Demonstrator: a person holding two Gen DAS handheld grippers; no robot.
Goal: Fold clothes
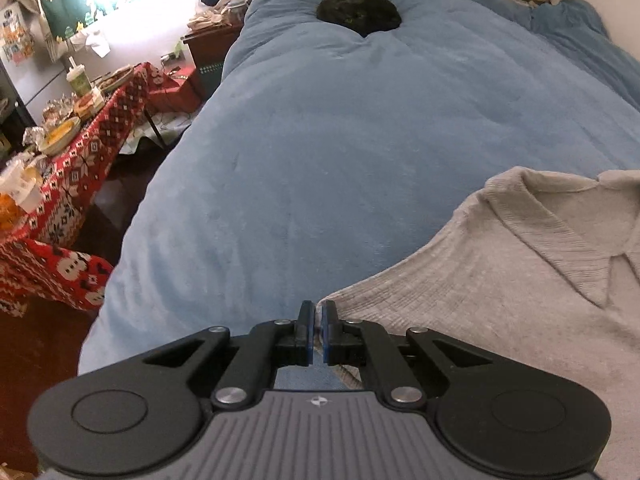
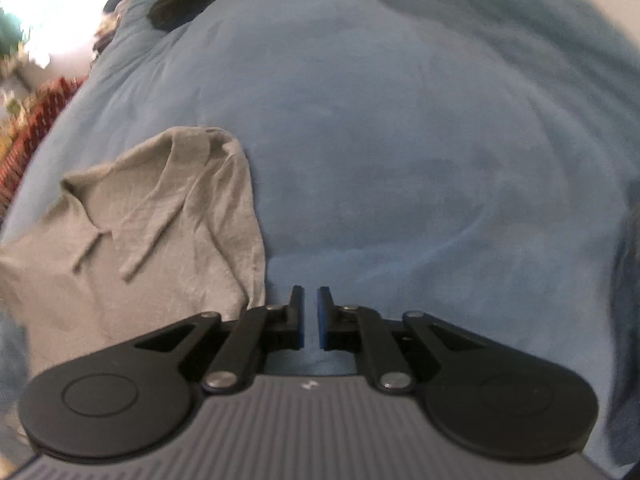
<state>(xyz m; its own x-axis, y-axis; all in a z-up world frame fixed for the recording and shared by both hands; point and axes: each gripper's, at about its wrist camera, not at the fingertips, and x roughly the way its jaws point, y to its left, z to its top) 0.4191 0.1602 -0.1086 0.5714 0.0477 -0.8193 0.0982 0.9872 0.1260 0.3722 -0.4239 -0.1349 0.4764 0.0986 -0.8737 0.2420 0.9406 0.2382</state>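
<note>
The left gripper (image 1: 318, 308) was clamped on the edge of the grey sweater (image 1: 500, 280). The right gripper (image 2: 310, 294) stood slightly apart, empty, the sweater's rumpled collar at its ten o'clock.

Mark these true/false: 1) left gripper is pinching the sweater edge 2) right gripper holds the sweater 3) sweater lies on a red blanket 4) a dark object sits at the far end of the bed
1) True: the left gripper is shut on the edge of the grey sweater.
2) False: the right gripper has nothing between its fingers; the sweater lies beside it, to the left.
3) False: it lies on a blue blanket; the red patterned cloth covers a side table.
4) True: a dark object rests there.
</note>
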